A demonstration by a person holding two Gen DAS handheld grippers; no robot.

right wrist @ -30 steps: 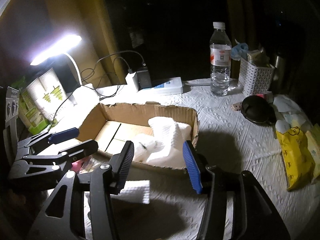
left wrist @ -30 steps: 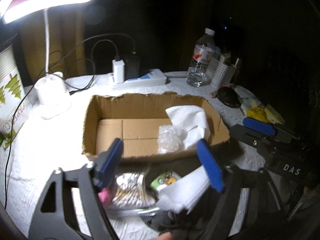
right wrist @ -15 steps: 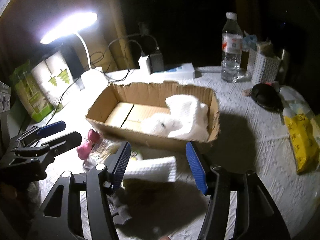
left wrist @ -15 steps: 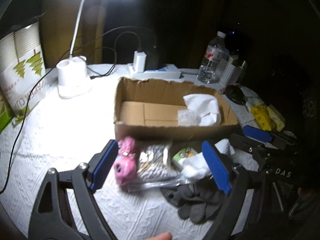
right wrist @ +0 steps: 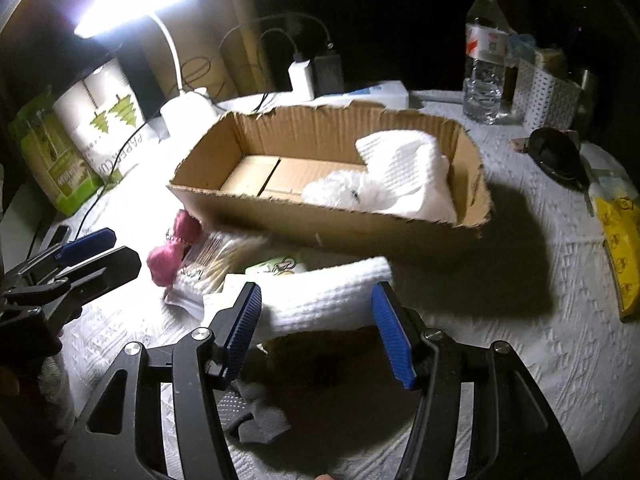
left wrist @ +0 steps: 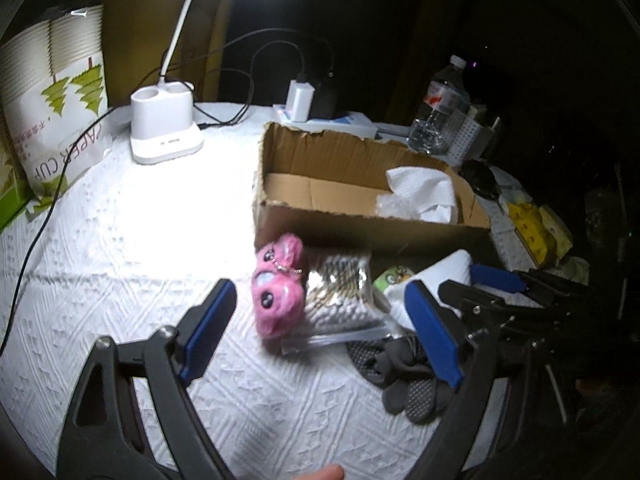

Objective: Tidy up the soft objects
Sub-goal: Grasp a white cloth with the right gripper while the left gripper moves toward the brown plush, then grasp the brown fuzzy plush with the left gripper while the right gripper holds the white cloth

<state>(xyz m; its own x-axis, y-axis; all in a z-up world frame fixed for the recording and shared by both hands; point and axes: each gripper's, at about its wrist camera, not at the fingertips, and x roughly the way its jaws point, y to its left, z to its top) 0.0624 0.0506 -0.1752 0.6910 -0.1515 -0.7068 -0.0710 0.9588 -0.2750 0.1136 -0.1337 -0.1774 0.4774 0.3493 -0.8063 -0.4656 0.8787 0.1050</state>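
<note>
White folded towel (right wrist: 324, 300) lies between the right gripper's (right wrist: 318, 334) wide fingers; left gripper (left wrist: 320, 326) fingers wide, empty.

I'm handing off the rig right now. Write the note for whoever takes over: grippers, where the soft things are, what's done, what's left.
Left hand-held gripper: open, empty, above the pink plush.
Right hand-held gripper: open, straddling the folded white towel, not clamped.
Done: a white cloth and a fluffy white item lie in the cardboard box.
Left, in front of the box: pink plush, cotton-swab bag, folded towel, grey gloves, a small green packet.
</note>
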